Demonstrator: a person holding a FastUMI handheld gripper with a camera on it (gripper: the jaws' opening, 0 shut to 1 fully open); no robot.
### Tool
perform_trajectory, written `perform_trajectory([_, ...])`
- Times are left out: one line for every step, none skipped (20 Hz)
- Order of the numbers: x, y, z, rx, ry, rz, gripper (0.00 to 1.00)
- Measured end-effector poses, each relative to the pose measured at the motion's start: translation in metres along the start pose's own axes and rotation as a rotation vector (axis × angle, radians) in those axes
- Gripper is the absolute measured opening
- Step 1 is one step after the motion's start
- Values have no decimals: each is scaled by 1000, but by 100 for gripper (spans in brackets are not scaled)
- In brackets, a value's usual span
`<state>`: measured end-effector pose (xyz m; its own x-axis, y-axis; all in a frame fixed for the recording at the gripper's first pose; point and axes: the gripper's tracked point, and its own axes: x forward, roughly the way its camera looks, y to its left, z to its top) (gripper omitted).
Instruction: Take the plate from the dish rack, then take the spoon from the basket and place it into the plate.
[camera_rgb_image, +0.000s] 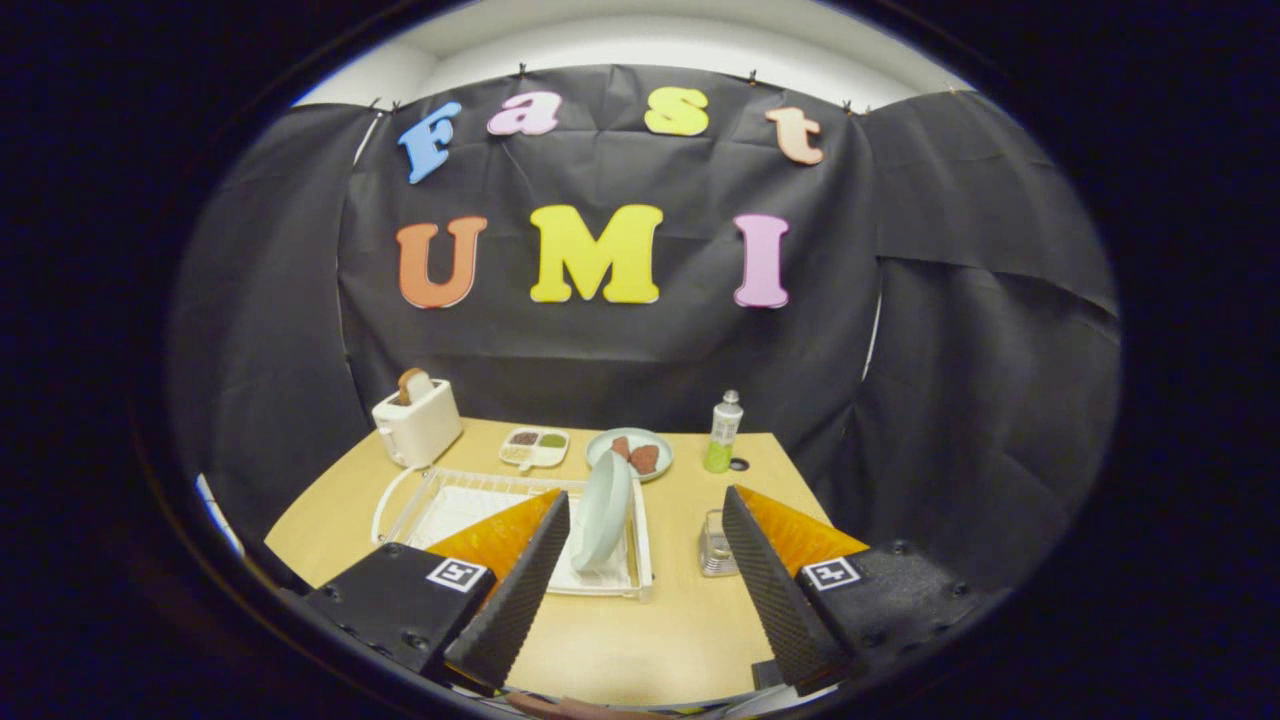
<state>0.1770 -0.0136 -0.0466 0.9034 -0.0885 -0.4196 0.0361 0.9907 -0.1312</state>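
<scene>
The gripper (640, 560) stands with its two ribbed fingers (515, 590) spread wide and nothing held between them, poised above the near part of the wooden table (620, 630). Just ahead, and slightly toward the left finger, the pale plate (603, 522) stands on edge in the white dish rack (640, 575), leaning a little and presenting its rim toward the tool (so that its thin edge, not its face, meets the opening). Its long axis runs roughly upright and away from the gripper; in my judgement the coming move turns on this, since the fingers must straddle the rim from either face, and a small shift leftward appears necessary to centre the plate in the gap. The task is at its opening step: the plate is not yet taken. Just beside the right finger, partly hidden by it, sits a small metal basket (714, 545); the spoon cannot be made out in it. Beyond the rack lie a divided dish (534, 446), a second plate with brown pieces (630, 452), a green bottle (723, 432) and a white toaster (416, 424) holding a slice, all well apart from the tool.
</scene>
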Motion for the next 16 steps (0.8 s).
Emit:
perform_trajectory([15, -1, 2, -10, 49, 1, 99])
perform_trajectory([29, -1, 3, -28, 107, -5, 99])
perform_trajectory([45, -2, 3, -38, 154, -16, 99])
perform_trajectory([61, -3, 6, -46, 193, -34, 99])
perform_trajectory([76, -5, 10, -54, 227, -48, 98])
perform_trajectory([91, -3, 12, -69, 262, -55, 98])
perform_trajectory([102, -1, 10, -86, 296, -53, 97])
perform_trajectory([116, 1, 9, -97, 335, -54, 97])
perform_trajectory([127, 6, 6, -96, 371, -48, 97])
perform_trajectory([138, 15, 1, -92, 417, -20, 97])
perform_trajectory([151, 16, -3, -80, 463, -17, 97])
perform_trajectory([161, 18, -6, -78, 500, -39, 97])
perform_trajectory([172, 18, -5, -91, 516, -46, 95])
perform_trajectory([184, 18, -4, -107, 535, -66, 95])
perform_trajectory([191, 18, -4, -117, 554, -92, 92])
perform_trajectory([198, 17, -5, -135, 580, -118, 87])
